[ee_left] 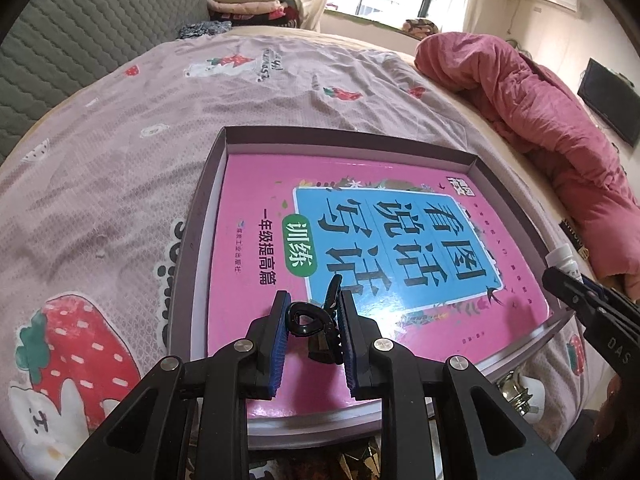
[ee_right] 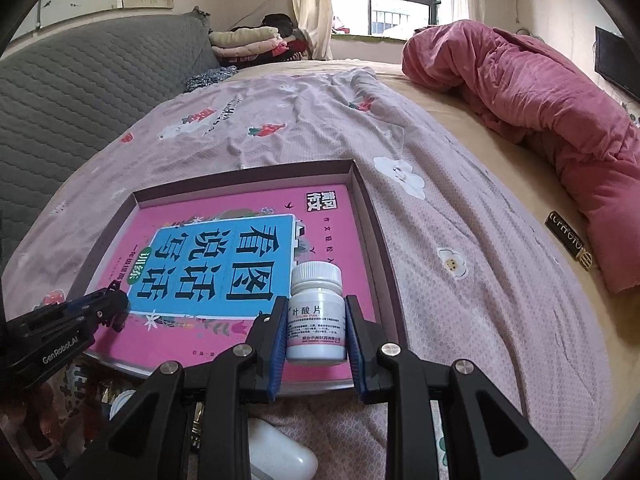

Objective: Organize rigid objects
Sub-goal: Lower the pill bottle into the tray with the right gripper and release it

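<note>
A shallow purple-grey box (ee_left: 208,184) lies on the bed with a pink book (ee_left: 256,184) flat inside it. My left gripper (ee_left: 314,308) is shut on a black hair claw clip (ee_left: 306,318), held just above the book's near end. In the right wrist view my right gripper (ee_right: 317,308) is shut on a white pill bottle (ee_right: 316,312) with a pink-striped label, upright over the near right corner of the box (ee_right: 372,216). The left gripper (ee_right: 116,304) shows at that view's left edge, and the right gripper's tip with the bottle cap (ee_left: 562,258) shows at the left view's right edge.
A lilac strawberry-print sheet (ee_left: 120,160) covers the bed. A rumpled pink quilt (ee_right: 540,92) lies at the far right. Folded clothes (ee_right: 248,40) sit beside a grey quilted headboard (ee_right: 80,80). A white case (ee_right: 280,452) and a metallic item (ee_left: 516,394) lie below the box's near edge.
</note>
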Available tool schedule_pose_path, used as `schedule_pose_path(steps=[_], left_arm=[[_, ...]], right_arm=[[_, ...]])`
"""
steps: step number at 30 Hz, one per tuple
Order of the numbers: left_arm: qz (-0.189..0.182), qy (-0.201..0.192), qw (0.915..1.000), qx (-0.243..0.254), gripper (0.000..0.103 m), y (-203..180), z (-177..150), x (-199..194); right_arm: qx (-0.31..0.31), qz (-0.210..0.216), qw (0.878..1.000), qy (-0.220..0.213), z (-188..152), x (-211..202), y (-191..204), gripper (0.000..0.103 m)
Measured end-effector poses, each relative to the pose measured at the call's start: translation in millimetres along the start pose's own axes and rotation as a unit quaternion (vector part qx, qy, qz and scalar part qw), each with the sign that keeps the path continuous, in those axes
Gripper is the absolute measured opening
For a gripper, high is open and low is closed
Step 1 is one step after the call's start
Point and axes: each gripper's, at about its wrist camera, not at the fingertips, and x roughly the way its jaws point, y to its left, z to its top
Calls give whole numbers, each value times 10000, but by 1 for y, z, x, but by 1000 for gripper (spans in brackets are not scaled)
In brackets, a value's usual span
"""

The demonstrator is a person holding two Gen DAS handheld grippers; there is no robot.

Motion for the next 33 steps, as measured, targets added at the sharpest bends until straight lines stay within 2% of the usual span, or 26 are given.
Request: schedule_pose_path(steps=[19, 33], left_arm=[[-215, 68, 9997, 38, 23, 2, -2, -2], [-390, 137, 9991, -46, 24, 3, -3, 2]], right_arm=[[-73, -151, 9997, 202, -4, 16, 0, 27], [-500, -410, 9971, 396, -9, 26, 9, 27]])
